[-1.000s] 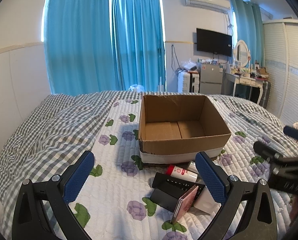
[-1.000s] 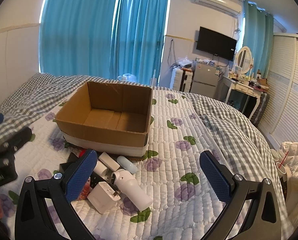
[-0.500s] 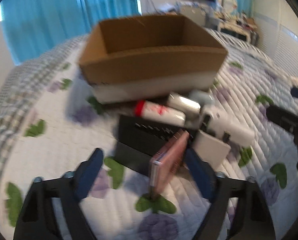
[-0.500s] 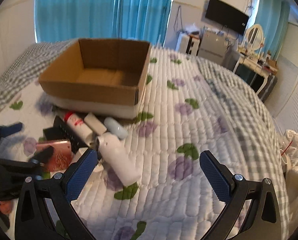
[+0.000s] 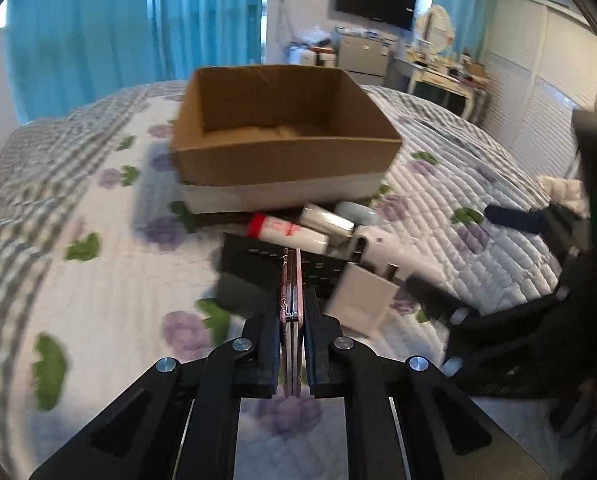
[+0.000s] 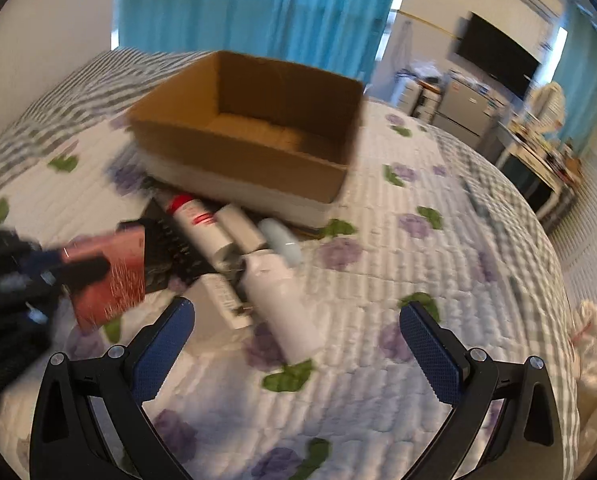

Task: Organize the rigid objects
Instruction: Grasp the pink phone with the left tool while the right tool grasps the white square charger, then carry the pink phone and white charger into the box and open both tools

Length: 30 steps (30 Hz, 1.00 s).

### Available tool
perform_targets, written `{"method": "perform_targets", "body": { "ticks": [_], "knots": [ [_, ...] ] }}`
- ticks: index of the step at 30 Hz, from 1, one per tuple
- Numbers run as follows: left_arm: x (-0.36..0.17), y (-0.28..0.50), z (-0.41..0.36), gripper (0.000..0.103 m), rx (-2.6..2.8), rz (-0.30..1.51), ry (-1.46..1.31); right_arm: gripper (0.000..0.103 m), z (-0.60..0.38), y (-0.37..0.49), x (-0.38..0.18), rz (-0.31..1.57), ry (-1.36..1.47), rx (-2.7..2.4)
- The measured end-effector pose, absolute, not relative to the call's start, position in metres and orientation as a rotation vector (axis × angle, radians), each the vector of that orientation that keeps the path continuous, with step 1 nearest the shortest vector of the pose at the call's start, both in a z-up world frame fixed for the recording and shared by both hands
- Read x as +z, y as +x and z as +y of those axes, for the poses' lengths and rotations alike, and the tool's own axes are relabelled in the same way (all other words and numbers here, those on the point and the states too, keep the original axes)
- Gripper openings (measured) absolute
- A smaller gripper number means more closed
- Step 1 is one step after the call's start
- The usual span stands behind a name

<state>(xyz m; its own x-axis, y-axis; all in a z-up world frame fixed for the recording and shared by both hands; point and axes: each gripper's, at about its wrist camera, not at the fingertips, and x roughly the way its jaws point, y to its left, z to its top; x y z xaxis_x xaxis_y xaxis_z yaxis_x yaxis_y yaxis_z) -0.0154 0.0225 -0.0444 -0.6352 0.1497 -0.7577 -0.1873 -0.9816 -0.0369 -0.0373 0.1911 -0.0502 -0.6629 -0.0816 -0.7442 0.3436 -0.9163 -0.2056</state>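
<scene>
My left gripper (image 5: 291, 312) is shut on a thin pink case (image 5: 291, 280), seen edge-on; the right wrist view shows its pink face (image 6: 110, 280). An open, empty cardboard box (image 5: 282, 128) stands on the bed behind a pile: a black comb-like box (image 5: 258, 260), a white tube with a red cap (image 5: 286, 232), a white cylinder (image 5: 326, 218), a pale blue item (image 5: 354, 212), a white device (image 6: 282, 300) and a white square block (image 5: 358, 300). My right gripper (image 6: 298, 344) is open and empty above the quilt, just in front of the white device.
The bed has a white quilt with purple flowers (image 6: 418, 280) and a grey checked cover (image 5: 26, 184) to the left. Blue curtains, a TV and a dressing table stand at the far wall. A white wardrobe (image 5: 558, 120) is at the right.
My left gripper moved down to the pile, closed on the pink case and turned it edge-on. My right gripper lowered and moved closer to the white device, still open.
</scene>
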Motion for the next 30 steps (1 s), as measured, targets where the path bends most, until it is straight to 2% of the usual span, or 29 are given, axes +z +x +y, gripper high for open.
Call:
{"method": "perform_targets", "body": {
  "ticks": [4,12,14,15,17,18,23,30],
  "knots": [
    [-0.048,-0.023,0.005,0.01,2.774,0.114,-1.283,0.102,0.163,-0.035,-0.066,0.512,1.17,-2.555],
    [-0.061,-0.022,-0.012,0.01,2.79,0.058,-1.311,0.098,0.133,-0.052,-0.11,0.48,1.342,-2.524],
    [-0.06,-0.022,-0.015,0.01,2.781,0.034,-1.306,0.089,0.129,-0.057,-0.124,0.493,1.397,-2.535],
    [-0.059,-0.021,-0.015,0.01,2.778,0.026,-1.307,0.078,0.126,-0.058,-0.13,0.512,1.415,-2.53],
    [-0.059,-0.02,-0.016,0.01,2.776,0.012,-1.304,0.075,0.122,-0.06,-0.141,0.536,1.434,-2.54],
    [-0.059,-0.019,-0.016,0.01,2.776,0.011,-1.303,0.069,0.123,-0.06,-0.139,0.525,1.423,-2.555],
    [-0.052,-0.015,-0.016,0.01,2.788,-0.001,-1.284,0.069,0.132,-0.051,-0.123,0.447,1.371,-2.57],
    [-0.01,-0.006,-0.013,0.01,2.83,0.053,-1.214,0.069,0.153,-0.038,-0.063,0.293,1.24,-2.596]
  ]
}}
